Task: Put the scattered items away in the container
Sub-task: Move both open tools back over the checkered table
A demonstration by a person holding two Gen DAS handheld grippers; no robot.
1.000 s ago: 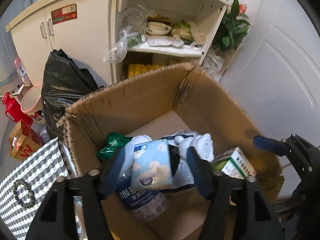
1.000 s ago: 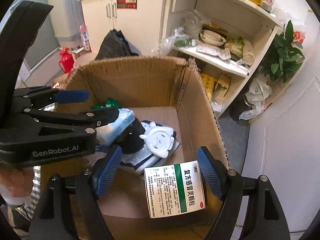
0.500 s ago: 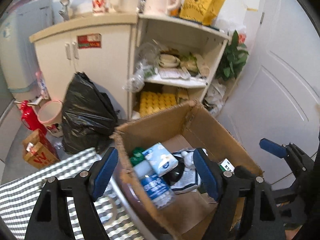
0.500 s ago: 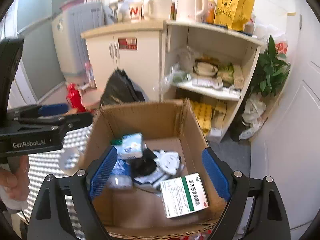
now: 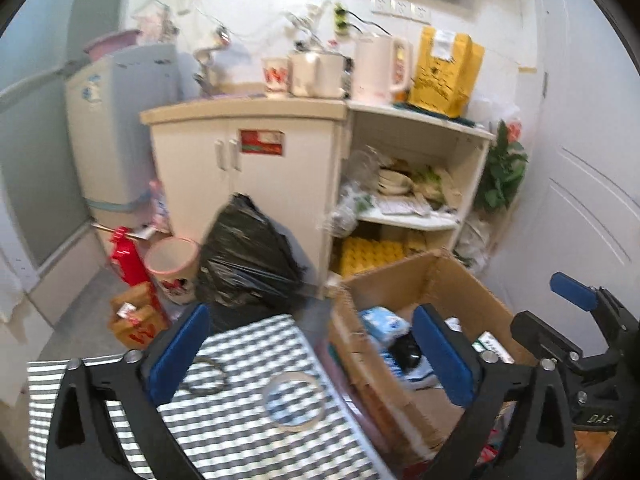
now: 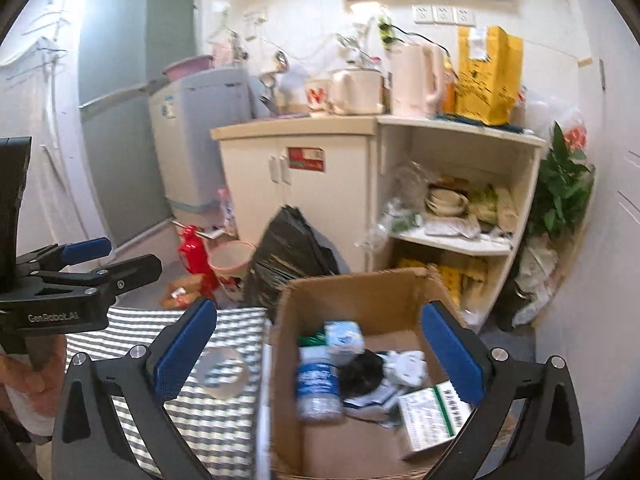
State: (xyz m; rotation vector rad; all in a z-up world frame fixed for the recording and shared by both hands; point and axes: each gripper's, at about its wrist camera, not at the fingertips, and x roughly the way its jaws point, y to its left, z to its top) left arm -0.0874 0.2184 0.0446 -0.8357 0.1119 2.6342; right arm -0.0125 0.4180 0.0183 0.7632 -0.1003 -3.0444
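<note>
Two loose items are left on the checked desk point(image 5: 248, 364): a clear tape roll point(image 5: 294, 400) near the box-side edge and a thin dark ring point(image 5: 206, 374) further in. Both grippers hang above with jaws spread wide and nothing between them. The cardboard box point(image 6: 360, 292), standing just beside the desk, already holds a water bottle point(image 6: 318, 384), a tissue pack point(image 6: 344, 334), a green-and-white medicine box point(image 6: 432, 410), a white toy and a dark object.

Take the tape roll first, I'd say, since it lies nearest the box. Bring your left gripper point(image 5: 308, 350) down so one pad goes inside the hoop and one outside, or span the whole rim; a flat pinch from above would likely slip on the slick plastic. Keep your right gripper point(image 6: 318, 354) clear of the box wall.

Your left camera alone shows the dark ring; in the right view it is hidden. Your right camera gives the better look into the box floor, and it also shows a hand point(image 6: 32, 380) on the left tool's handle.
</note>
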